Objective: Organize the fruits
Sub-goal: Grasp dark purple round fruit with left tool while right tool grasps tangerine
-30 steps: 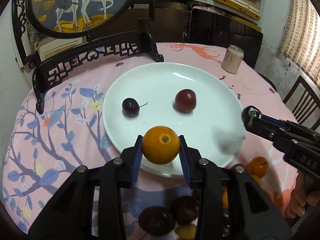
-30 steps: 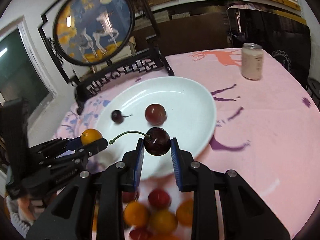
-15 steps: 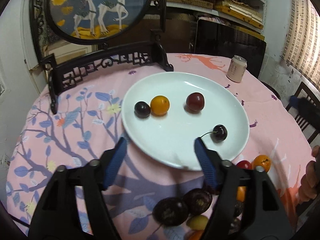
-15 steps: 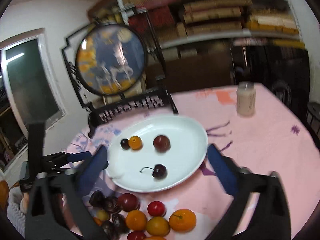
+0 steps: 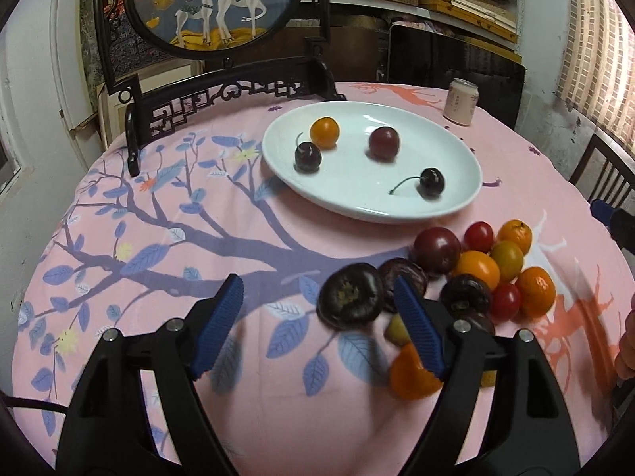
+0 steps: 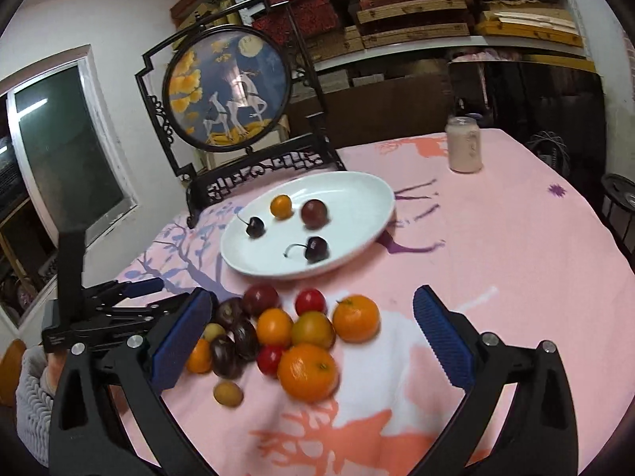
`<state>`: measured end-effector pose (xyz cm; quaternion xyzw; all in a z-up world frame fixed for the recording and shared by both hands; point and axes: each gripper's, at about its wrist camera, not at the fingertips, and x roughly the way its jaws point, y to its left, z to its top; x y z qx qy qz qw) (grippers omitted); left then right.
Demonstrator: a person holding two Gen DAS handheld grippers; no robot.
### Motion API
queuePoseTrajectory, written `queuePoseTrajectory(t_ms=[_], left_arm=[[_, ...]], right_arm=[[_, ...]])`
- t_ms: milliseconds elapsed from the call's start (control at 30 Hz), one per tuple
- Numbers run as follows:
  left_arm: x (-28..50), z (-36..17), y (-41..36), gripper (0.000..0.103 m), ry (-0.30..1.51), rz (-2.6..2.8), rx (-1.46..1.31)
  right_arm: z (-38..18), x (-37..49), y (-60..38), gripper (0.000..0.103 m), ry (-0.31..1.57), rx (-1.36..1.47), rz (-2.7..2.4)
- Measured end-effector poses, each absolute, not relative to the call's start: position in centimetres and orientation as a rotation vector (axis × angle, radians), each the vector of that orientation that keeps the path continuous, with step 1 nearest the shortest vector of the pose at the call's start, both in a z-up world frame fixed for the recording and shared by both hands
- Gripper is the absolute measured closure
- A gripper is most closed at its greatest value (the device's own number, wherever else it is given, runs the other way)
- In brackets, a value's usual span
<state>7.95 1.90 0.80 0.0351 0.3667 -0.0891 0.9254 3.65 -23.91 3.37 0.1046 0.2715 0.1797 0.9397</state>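
Four fruits lie on the plate (image 5: 456, 202) ahead, while the pile (image 6: 293, 333) sits unsorted just before both empty, wide-apart grippers, left gripper (image 5: 317, 325) and right gripper (image 6: 313, 337).

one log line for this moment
left claw: open, empty | right claw: open, empty | plate: four fruits | fruit pile: on cloth, unsorted

The wide-open right gripper (image 6: 317, 335) hangs over a heap of oranges, red tomatoes and dark fruits (image 6: 278, 333) just beside the white oval plate (image 6: 357, 190) holding four fruits.
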Motion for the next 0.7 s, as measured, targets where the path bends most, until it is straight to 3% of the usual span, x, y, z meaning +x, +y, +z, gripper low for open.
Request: queuePoseTrajectory(t_ms=[333,700], left_arm=[[9.3,-0.8,2.1,0.019,0.823,-0.150,0.087],[7.7,0.4,4.6,0.021,0.758,-0.045,0.056]], right_arm=[[2.8,4.1,-24.1,0.001,0.582,0.222,0.355],[2.2,4.5,-24.3,0.001,0.614,0.242,0.358]])
